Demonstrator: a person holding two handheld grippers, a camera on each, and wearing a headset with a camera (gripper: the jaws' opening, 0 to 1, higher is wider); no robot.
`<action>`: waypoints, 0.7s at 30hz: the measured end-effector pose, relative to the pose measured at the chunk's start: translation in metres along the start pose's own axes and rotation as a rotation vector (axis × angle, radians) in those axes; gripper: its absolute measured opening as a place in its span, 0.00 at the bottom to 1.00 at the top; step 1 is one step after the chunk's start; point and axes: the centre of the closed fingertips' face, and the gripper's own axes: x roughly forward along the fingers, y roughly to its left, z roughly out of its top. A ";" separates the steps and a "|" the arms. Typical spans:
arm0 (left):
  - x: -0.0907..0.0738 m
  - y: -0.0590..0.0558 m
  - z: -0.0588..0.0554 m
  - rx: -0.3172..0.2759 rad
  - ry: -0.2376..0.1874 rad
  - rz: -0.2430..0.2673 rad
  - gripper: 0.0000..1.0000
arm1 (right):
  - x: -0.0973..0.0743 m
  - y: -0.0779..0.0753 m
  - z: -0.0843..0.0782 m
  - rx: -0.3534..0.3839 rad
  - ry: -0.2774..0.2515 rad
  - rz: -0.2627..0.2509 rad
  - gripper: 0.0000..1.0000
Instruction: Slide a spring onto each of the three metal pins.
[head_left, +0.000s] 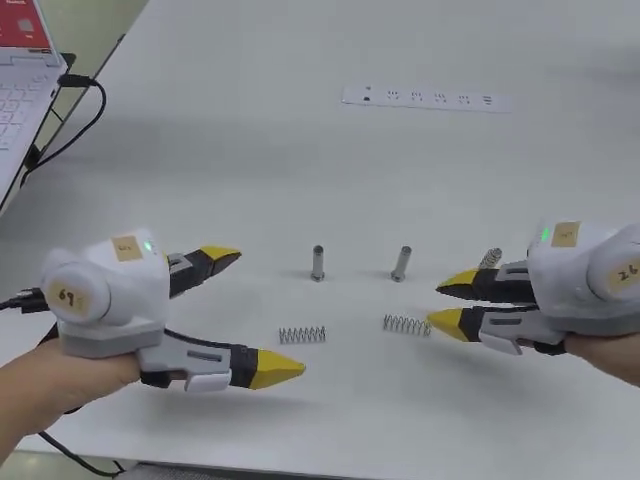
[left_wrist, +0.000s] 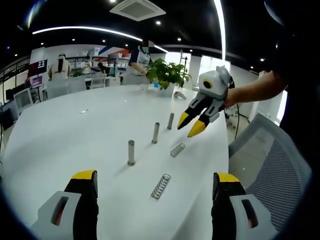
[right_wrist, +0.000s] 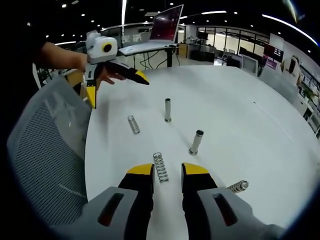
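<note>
Two bare metal pins (head_left: 318, 263) (head_left: 401, 263) stand upright on the white table (head_left: 300, 150). A third pin (head_left: 490, 260) leans with a spring on it, just behind my right gripper (head_left: 440, 305). Two loose springs (head_left: 302, 335) (head_left: 406, 324) lie in front of the pins. The right gripper (right_wrist: 167, 172) is open by a narrow gap, its tips at the near end of one spring (right_wrist: 160, 166). My left gripper (head_left: 260, 314) is wide open, holds nothing, and sits left of the other spring (left_wrist: 161, 186). The pins (left_wrist: 131, 152) (left_wrist: 155, 133) stand beyond it.
A white power strip (head_left: 430, 98) lies at the back of the table. An open laptop (head_left: 20, 60) with a black cable (head_left: 70, 130) sits at the far left. A mesh chair back (right_wrist: 45, 150) is beside the table's near edge.
</note>
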 end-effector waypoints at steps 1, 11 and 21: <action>0.000 0.000 0.000 0.000 0.001 -0.001 0.93 | 0.001 0.000 -0.001 -0.005 0.003 0.003 0.20; 0.001 0.001 -0.001 0.001 0.002 -0.004 0.92 | 0.016 0.005 -0.011 -0.023 0.047 0.034 0.18; 0.000 0.003 -0.004 0.001 0.007 -0.003 0.92 | 0.027 0.009 -0.024 -0.038 0.097 0.054 0.17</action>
